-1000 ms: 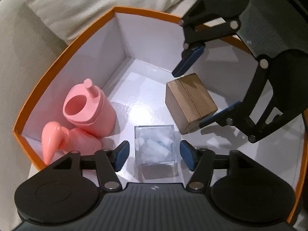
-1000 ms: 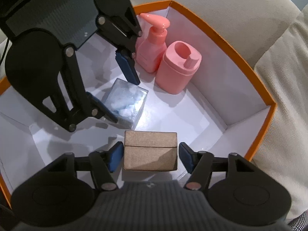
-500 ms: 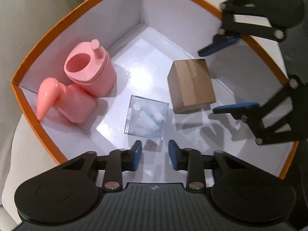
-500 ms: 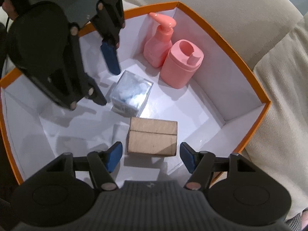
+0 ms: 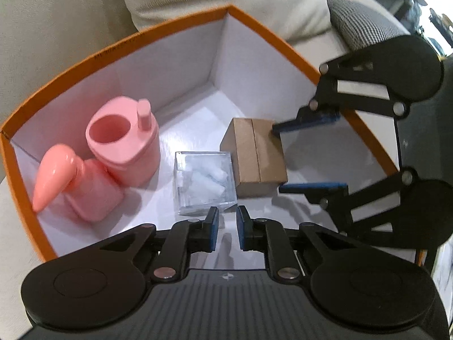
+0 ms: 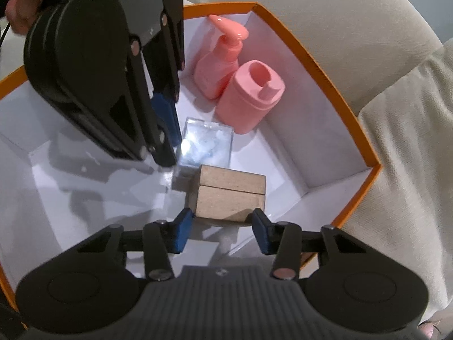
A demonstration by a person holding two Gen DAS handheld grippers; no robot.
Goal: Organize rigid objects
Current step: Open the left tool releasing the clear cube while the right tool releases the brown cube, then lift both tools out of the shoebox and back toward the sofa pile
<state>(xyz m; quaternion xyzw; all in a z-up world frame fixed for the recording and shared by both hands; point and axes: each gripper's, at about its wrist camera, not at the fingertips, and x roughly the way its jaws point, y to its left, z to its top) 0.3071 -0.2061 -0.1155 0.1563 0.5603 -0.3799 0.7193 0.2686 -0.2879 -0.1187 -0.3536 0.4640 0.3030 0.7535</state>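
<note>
Both grippers have narrowed: left gripper (image 5: pixel 225 228) closing on nothing beside the clear box (image 5: pixel 204 182); right gripper (image 6: pixel 222 231) closing around the cardboard box (image 6: pixel 230 195), unclamped. All items sit inside the orange tray (image 5: pixel 70 70); arranging remains.

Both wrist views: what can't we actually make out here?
- Clear cube: contents are a white blur in the left wrist view and washed out by glare in the right wrist view.
- Box floor: partly hidden behind the left gripper in the right wrist view.
- Right gripper, jaws closing around the cardboard box: pad contact not clear in either view.
- Orange rim: print too blurred to read.
</note>
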